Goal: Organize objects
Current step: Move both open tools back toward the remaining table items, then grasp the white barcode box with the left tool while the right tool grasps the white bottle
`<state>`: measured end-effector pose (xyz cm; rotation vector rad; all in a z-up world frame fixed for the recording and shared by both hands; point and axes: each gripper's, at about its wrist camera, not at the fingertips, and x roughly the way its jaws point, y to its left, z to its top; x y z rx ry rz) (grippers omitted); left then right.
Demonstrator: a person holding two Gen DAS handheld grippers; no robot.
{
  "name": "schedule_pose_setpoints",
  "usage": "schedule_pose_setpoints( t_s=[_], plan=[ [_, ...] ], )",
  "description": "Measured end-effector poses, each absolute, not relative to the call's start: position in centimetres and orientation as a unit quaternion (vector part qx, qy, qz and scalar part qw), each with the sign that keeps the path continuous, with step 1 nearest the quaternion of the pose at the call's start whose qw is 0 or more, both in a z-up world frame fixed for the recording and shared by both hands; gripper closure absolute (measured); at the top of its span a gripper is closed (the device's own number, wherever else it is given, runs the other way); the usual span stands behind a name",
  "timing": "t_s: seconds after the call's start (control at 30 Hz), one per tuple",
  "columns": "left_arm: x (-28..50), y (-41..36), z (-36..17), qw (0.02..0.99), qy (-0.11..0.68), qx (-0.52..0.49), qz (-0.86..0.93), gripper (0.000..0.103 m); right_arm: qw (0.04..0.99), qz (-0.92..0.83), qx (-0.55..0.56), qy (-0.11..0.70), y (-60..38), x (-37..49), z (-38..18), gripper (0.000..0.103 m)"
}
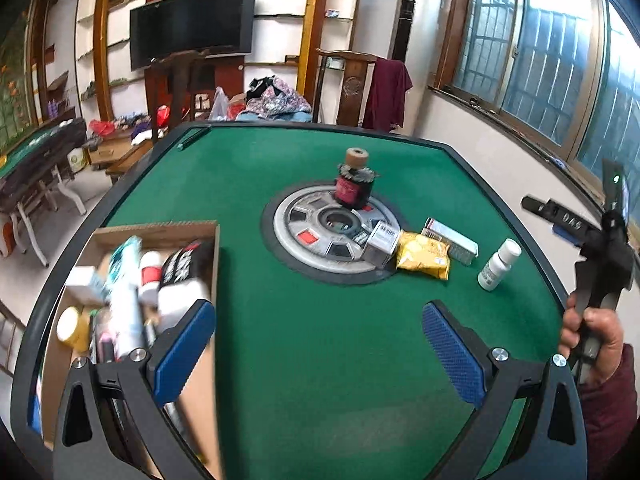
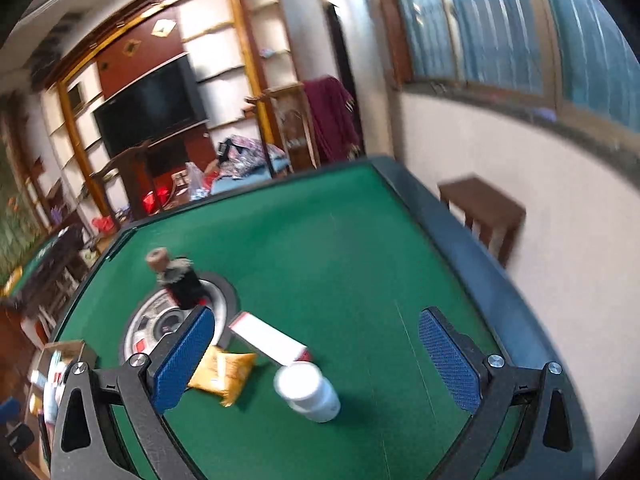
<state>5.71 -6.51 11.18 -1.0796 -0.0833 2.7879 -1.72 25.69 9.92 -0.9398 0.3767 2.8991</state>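
Cardboard box (image 1: 160, 236) at the table's left already holds several items — dark jar (image 1: 354, 184), silver box (image 1: 382, 242), yellow packet (image 1: 424, 254) and white bottle (image 2: 308, 392) remain outside. Both left gripper (image 1: 320, 344) and right gripper (image 2: 316, 356) are spread, empty.

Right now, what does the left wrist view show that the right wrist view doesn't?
Only left wrist: the cardboard box's packed contents, the silver box on the table's centre dial, and the person's hand holding the right gripper. Only right wrist: a brown stool beside the table. Both: white bottle, yellow packet, dark corked bottle, both grippers open.
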Motion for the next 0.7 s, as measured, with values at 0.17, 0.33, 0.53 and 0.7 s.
schedule_pose_setpoints(
  t_s=[0.17, 0.33, 0.53, 0.7],
  plan=[
    [1.8, -2.9, 9.9, 0.093, 0.003, -0.358, 0.929, 0.0, 0.056, 0.935, -0.312, 0.159, 29.1, -2.8, 6.7, 0.0],
    [-2.7, 0.4, 7.6, 0.104, 0.032, -0.367, 0.924, 0.0, 0.082, 0.923, -0.328, 0.184, 31.7, -3.0, 5.7, 0.0],
    [-6.0, 3.0, 5.0, 0.13, 0.06, -0.372, 0.917, 0.0, 0.081, 0.918, -0.335, 0.195, 32.5, -3.7, 5.7, 0.0],
    [-7.6, 2.9, 3.6, 0.16, 0.045, -0.382, 0.909, 0.013, 0.078, 0.917, -0.342, 0.19, 32.2, -4.0, 5.5, 0.0]
  ],
)
